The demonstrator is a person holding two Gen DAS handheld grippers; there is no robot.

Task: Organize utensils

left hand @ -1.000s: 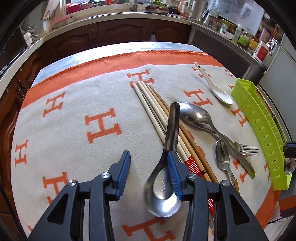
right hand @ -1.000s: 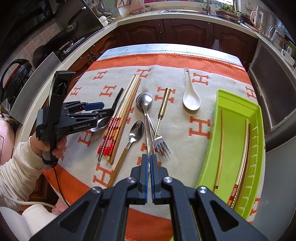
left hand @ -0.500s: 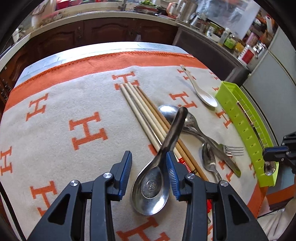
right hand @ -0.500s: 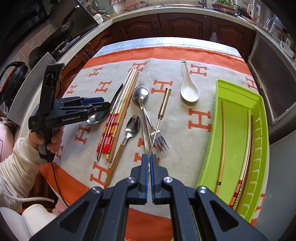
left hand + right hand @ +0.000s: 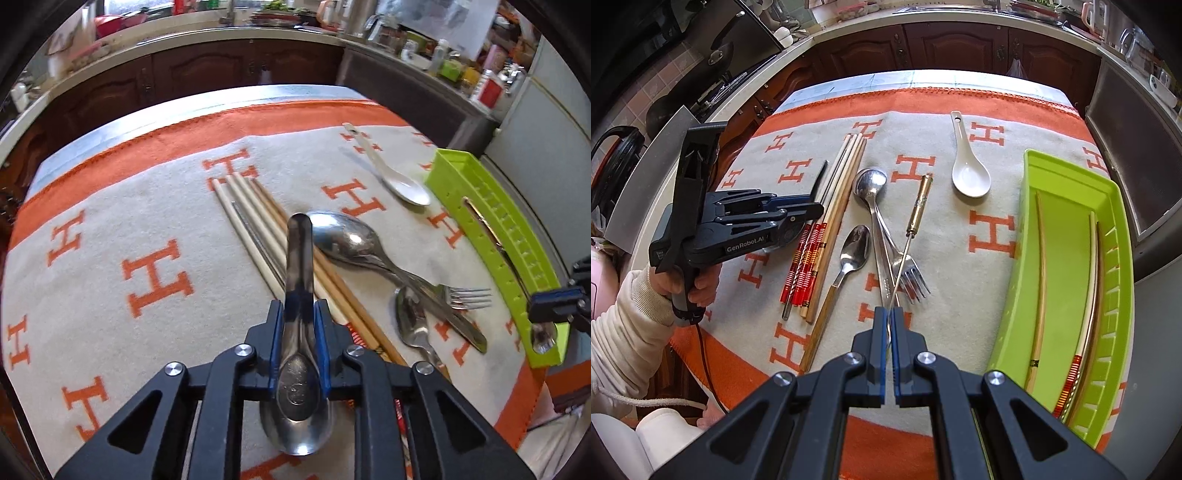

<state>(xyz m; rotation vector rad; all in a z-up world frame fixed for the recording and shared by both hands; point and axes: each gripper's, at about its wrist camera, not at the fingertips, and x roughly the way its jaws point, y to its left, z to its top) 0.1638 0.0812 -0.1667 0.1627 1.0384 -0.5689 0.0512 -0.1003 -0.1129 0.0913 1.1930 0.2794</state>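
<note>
My left gripper (image 5: 298, 314) is shut on a steel soup spoon (image 5: 300, 332), handle pointing away, bowl near the camera, held above the chopsticks (image 5: 255, 229). It also shows in the right wrist view (image 5: 809, 206). My right gripper (image 5: 888, 321) is shut on a thin brass-handled spoon (image 5: 916, 218), its bowl hanging by the green tray's near corner (image 5: 543, 338). On the blanket lie a large steel spoon (image 5: 870, 182), a wooden-handled spoon (image 5: 855, 247), a fork (image 5: 910, 275) and a white ceramic spoon (image 5: 971, 177).
The green slotted tray (image 5: 1115, 258) at the right holds a few chopsticks (image 5: 1087, 295). Red-banded chopsticks (image 5: 803, 269) lie left of centre. The orange-and-cream blanket (image 5: 997, 236) covers the table; kitchen counters ring it.
My left gripper has closed on the steel soup spoon, which was loose between open jaws, and lifted it straight. The right gripper stays shut on its spoon, nearly still.
</note>
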